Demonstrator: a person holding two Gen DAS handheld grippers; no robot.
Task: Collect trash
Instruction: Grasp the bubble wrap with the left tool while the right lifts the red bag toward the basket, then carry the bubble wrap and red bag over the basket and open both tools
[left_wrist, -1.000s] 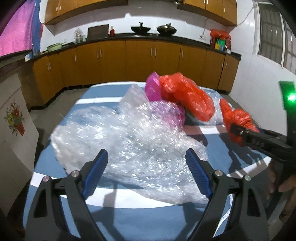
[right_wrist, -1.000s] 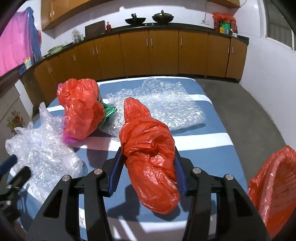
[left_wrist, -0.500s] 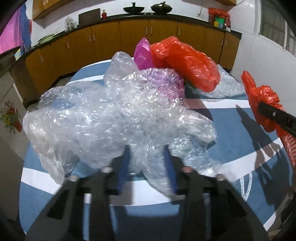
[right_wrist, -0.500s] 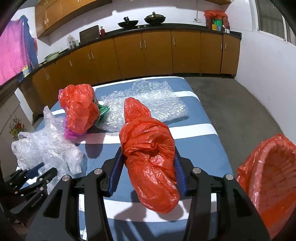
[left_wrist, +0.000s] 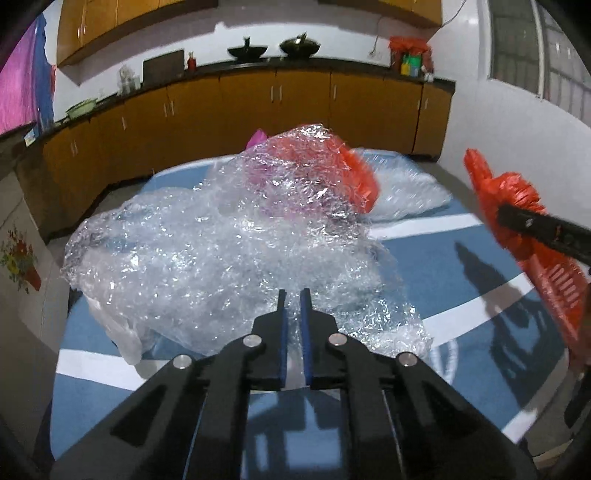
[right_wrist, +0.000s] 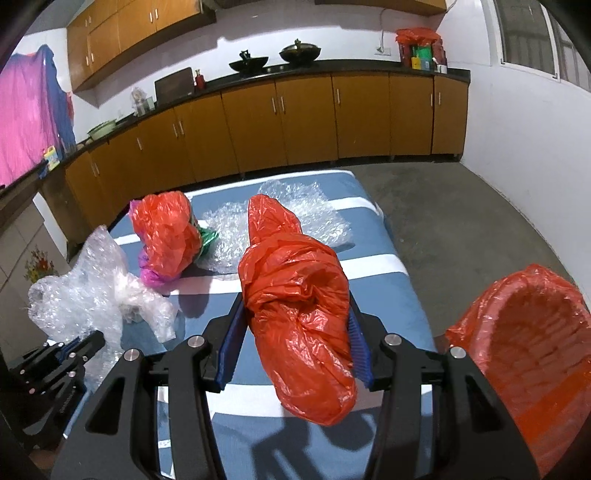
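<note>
Pinching only a thin fold, the left gripper (left_wrist: 292, 295) is clamped on the bubble wrap (left_wrist: 221, 251), which spreads toward 12 o'clock over the blue table (left_wrist: 424, 266); its loose bulk may tear free or snag. The right gripper (right_wrist: 295, 325) squeezes a red plastic bag (right_wrist: 295, 302), whose slick film could slip before reaching the red basket (right_wrist: 535, 350) at 3 o'clock.

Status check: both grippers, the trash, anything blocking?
Left gripper shut on bubble wrap. Right gripper shut on red bag. Lined bin open at right, nothing blocking it.
</note>
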